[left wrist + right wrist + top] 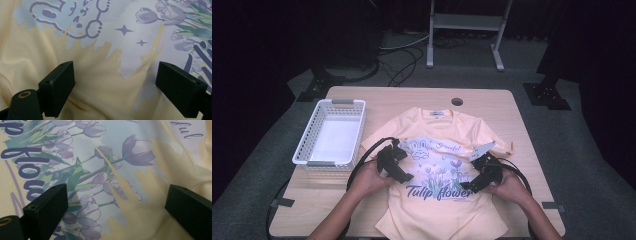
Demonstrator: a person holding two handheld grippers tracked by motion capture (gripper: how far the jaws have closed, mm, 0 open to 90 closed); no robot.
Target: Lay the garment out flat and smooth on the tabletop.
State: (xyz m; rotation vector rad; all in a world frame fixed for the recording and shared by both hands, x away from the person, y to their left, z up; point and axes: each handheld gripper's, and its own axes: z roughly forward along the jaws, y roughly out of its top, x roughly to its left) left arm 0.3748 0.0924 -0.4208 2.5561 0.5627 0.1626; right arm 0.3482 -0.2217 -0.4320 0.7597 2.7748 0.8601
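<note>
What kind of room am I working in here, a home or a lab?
Likely a lab or recording studio, not a home: black curtains surround a lone wooden table, loose cables cross the grey carpet, and a metal stand sits behind.

Your work surface is a light wooden table [512, 107] with rounded corners and a round cable hole [457, 101] in its far edge, beyond your right gripper [482, 172]. A pale yellow cotton T-shirt [447, 210] with a tulip print lies flat directly under both of your grippers. A white slotted plastic basket [331, 132] rests on the wood to the outside of your left gripper [394, 162], near it.
</note>
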